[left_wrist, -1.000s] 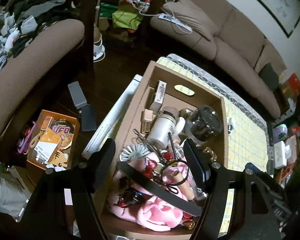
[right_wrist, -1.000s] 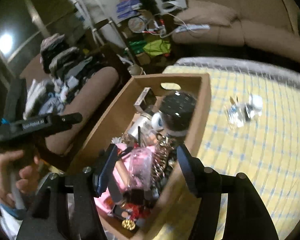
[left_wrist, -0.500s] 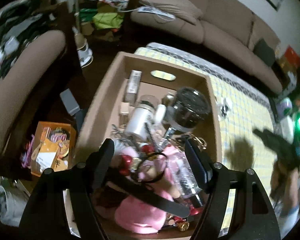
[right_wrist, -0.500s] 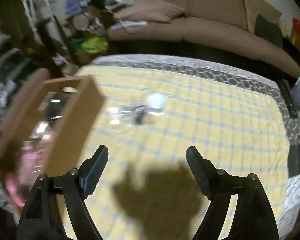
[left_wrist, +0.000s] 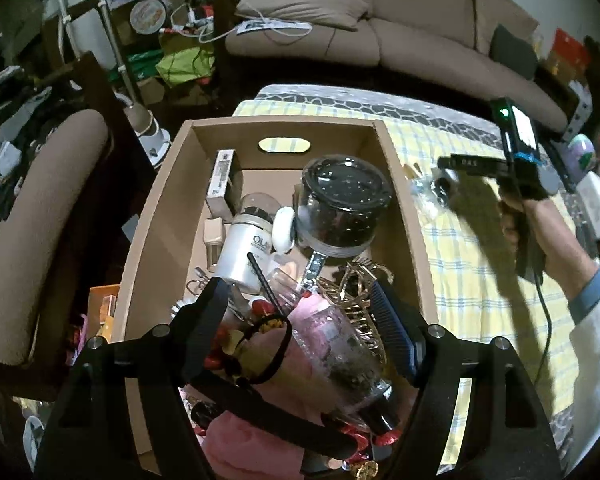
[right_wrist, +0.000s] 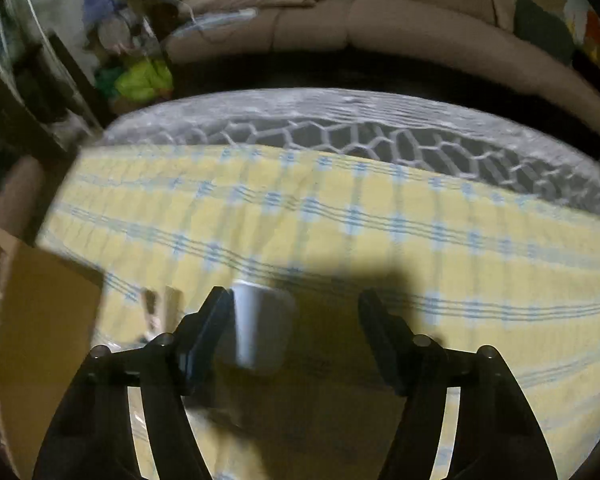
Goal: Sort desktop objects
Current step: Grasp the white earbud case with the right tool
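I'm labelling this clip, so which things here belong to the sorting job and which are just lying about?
Belongs to the job:
cardboard box
dark-lidded jar
white Olay bottle
small white cap
left gripper
right gripper

Just lying about:
sofa
green bag
orange box

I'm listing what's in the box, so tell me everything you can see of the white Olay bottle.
The white Olay bottle looks like glossy plastic, printed with dark "OLAY" lettering, with a dark collar and clear domed cap at its far end. It lies tilted on its side among clutter inside the cardboard box, toward the left. A thin black stick crosses its near end, and a small white oval case leans against its right side.
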Demonstrator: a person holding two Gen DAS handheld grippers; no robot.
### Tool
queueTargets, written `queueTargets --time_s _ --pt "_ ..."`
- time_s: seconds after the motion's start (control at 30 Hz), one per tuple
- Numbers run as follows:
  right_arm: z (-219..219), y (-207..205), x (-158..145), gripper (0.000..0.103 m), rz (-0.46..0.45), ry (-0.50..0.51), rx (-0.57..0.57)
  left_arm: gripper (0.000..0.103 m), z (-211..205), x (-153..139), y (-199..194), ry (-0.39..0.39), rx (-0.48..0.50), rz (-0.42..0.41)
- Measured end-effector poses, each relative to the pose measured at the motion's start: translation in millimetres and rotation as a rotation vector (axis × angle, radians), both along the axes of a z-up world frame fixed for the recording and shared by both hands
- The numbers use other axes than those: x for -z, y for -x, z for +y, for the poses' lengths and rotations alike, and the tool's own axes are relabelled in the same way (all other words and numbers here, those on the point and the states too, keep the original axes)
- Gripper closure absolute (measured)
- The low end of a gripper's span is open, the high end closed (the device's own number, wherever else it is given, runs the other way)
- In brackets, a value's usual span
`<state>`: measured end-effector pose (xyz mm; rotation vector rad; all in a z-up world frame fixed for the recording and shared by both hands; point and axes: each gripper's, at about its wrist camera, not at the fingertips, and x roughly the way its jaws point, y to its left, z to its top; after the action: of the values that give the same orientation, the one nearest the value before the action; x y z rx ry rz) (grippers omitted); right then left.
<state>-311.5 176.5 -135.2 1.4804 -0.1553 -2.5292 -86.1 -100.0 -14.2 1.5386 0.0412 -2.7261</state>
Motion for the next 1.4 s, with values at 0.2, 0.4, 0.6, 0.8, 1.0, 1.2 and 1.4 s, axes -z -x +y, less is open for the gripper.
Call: queueTargets --time_s 0.2,0.4,0.6,0.8,1.0,1.2,1.4 --pt "-10.4 -49.7 -5.2 0.068 0.001 -0.193 -0.159 0.032 4.6 -10.4 -3.9 -0.060 0.002 0.051" --pt "23.4 -159.5 -28.6 0.068 -0.010 -0.206 -0.210 0.032 29.4 -17.9 -9.4 -0.176 0.069 0.066" --pt "70.5 -249.4 -40.4 0.067 -0.058 -0.162 -0.082 0.027 91.0 -21.1 -20.7 -0.235 0.236 0.058" --pt "101.6 -299.5 -53.9 0.067 -0.053 -0.094 0.061 0.006 146.5 -4.7 -37.9 -0.255 0.256 0.004" --pt "116.4 -291.0 -73.5 0.067 -0.045 -0.050 0.069 0.004 192.5 24.4 34.5 -0.136 0.074 -0.046" --pt "130.2 -288.9 -92.9 0.067 -0.023 -0.035 0.092 0.003 212.7 79.2 142.3 0.025 -0.150 -0.146" --pt "111.4 -309.8 -117.9 0.067 0.028 -0.047 0.011 0.064 231.3 117.0 184.0 0.324 -0.045 -0.187"
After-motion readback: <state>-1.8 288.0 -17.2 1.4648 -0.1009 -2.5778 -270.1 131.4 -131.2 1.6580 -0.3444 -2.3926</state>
